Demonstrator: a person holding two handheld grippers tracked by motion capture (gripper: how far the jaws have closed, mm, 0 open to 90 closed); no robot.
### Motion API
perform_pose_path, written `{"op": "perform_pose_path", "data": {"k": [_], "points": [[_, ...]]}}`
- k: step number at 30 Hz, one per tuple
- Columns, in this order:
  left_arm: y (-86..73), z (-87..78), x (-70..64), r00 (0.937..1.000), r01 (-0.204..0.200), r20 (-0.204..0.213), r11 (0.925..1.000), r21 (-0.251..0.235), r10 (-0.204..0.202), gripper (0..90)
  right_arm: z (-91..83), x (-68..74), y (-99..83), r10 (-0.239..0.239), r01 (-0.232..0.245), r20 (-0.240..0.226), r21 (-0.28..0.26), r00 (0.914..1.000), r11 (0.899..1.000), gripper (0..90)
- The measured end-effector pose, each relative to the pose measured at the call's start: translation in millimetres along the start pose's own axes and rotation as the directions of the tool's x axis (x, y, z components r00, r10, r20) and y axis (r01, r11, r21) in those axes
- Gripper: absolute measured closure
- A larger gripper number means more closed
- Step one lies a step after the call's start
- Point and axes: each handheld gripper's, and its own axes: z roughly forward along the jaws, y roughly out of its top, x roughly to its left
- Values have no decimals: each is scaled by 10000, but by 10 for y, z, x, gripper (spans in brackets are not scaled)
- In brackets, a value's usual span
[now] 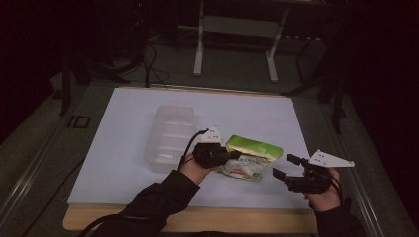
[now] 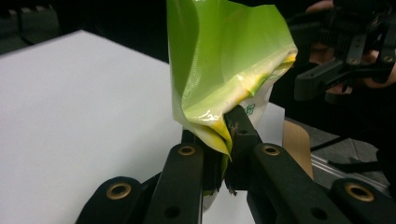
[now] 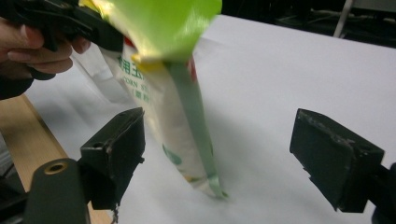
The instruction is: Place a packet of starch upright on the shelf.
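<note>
A shiny green and white plastic snack bag [image 1: 251, 158] stands near the front of the white worktop [image 1: 123, 163], pinched in the left gripper [image 1: 232, 156]. The right gripper [image 1: 279, 167] waits beside it, jaws wide apart. A clear plastic tub [image 1: 168, 136] sits to the left. The room is dark.

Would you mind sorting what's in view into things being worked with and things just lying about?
In use: green snack bag, pinched by the left gripper; right gripper, open beside it.
Lying about: clear plastic container; white sheet; metal stand behind.
</note>
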Motion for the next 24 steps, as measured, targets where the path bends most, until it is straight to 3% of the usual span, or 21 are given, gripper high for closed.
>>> {"op": "perform_pose_path", "data": {"k": [10, 18, 19, 24], "points": [[359, -335, 9, 9991, -367, -260, 9957, -845, 346, 862, -31, 39, 24, -264, 270, 131, -435, 9996, 9987, 141], [577, -607, 77, 9954, -656, -780, 9900, -1246, 561, 862, -73, 28, 28, -216, 226, 166, -634, 9996, 9977, 142], [632, -712, 111, 9938, -669, -972, 9874, -1431, 532, 862, -77, 26, 29, -250, 259, 160, -648, 9996, 9976, 142], [693, -927, 153, 9900, -752, -1308, 9834, -1650, 538, 862, -113, 27, 47, -282, 289, 109, -779, 9995, 9965, 143]]}}
